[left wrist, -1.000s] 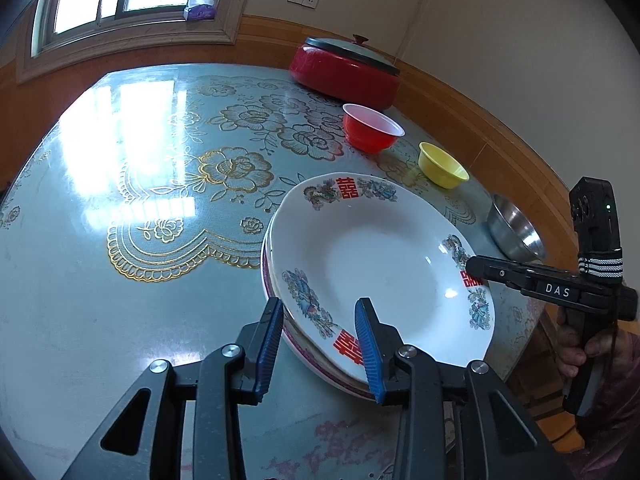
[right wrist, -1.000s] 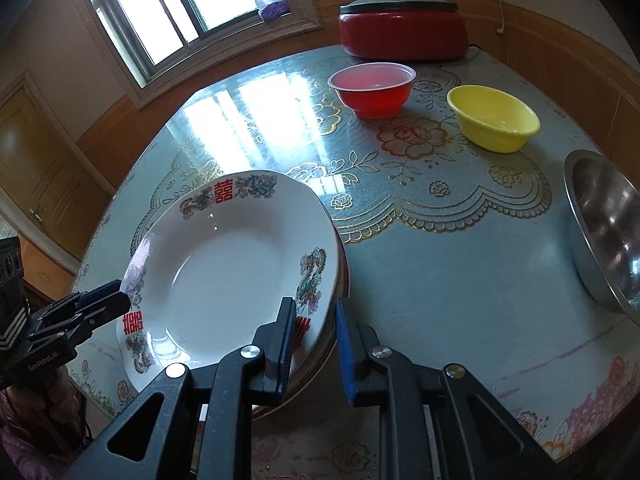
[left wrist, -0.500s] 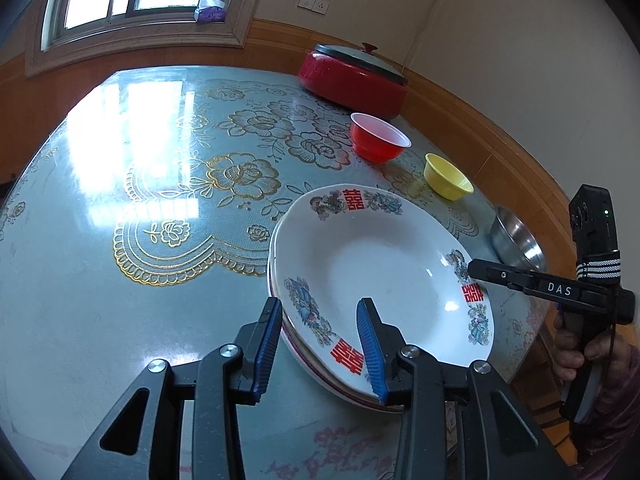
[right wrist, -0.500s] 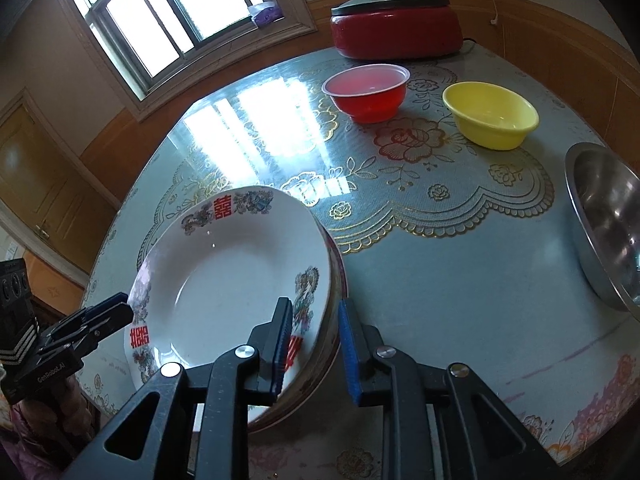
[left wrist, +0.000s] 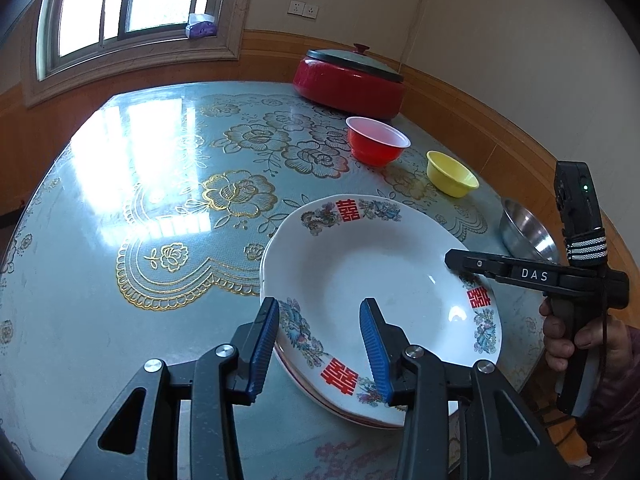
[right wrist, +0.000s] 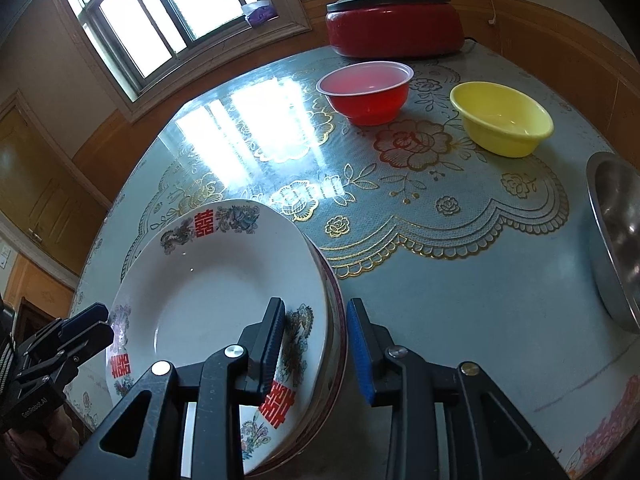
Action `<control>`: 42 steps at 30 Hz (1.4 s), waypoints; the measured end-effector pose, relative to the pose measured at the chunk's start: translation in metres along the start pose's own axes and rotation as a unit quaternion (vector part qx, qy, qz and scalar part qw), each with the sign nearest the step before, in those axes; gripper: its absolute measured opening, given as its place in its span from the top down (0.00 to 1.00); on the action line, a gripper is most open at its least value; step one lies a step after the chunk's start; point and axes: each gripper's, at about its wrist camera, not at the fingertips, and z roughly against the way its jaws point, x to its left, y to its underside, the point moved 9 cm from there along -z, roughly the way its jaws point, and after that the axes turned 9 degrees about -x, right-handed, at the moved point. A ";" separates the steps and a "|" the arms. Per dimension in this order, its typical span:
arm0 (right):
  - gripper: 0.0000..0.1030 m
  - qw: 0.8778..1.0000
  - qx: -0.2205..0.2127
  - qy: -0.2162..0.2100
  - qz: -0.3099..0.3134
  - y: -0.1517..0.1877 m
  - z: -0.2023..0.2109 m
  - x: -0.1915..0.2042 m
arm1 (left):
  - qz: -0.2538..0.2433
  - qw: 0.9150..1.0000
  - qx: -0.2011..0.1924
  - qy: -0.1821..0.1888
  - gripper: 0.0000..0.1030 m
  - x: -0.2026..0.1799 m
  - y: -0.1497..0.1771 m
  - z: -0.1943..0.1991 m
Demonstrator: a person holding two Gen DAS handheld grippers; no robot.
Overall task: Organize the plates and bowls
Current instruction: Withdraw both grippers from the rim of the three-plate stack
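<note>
A stack of white plates (left wrist: 372,276) with red characters and floral rims sits near the table's front edge; it also shows in the right wrist view (right wrist: 224,280). My left gripper (left wrist: 320,344) is open, its jaws straddling the stack's near rim. My right gripper (right wrist: 316,344) is open too, its jaws on either side of the stack's opposite rim; it shows side-on in the left wrist view (left wrist: 480,262). A red bowl (right wrist: 366,92), a yellow bowl (right wrist: 502,118) and a steel bowl (right wrist: 618,248) stand apart on the table.
A red lidded electric pot (right wrist: 394,24) stands at the table's far edge by the wooden wall panel. The table (right wrist: 460,292) has a glossy blue floral cover. A window (left wrist: 132,0) is behind. The person's hand (left wrist: 568,336) holds the right gripper.
Both grippers have pulled back and tilted up a little, so the plate stack sits lower in both views. The right gripper's jaws have opened wider around the rim. The plates have not moved.
</note>
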 end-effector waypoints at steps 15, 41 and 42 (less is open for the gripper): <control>0.67 0.999 0.008 -0.034 0.018 -0.001 -0.002 0.000 | -0.002 1.000 0.009 -0.002 0.59 -0.023 0.007 -0.010; 0.55 0.996 0.039 -0.055 0.064 0.015 -0.009 0.009 | 0.092 0.992 -0.020 -0.082 0.54 0.005 0.013 0.004; 0.55 0.996 0.040 -0.049 0.060 0.015 -0.008 0.008 | 0.093 0.993 -0.022 -0.076 0.54 0.006 0.010 0.005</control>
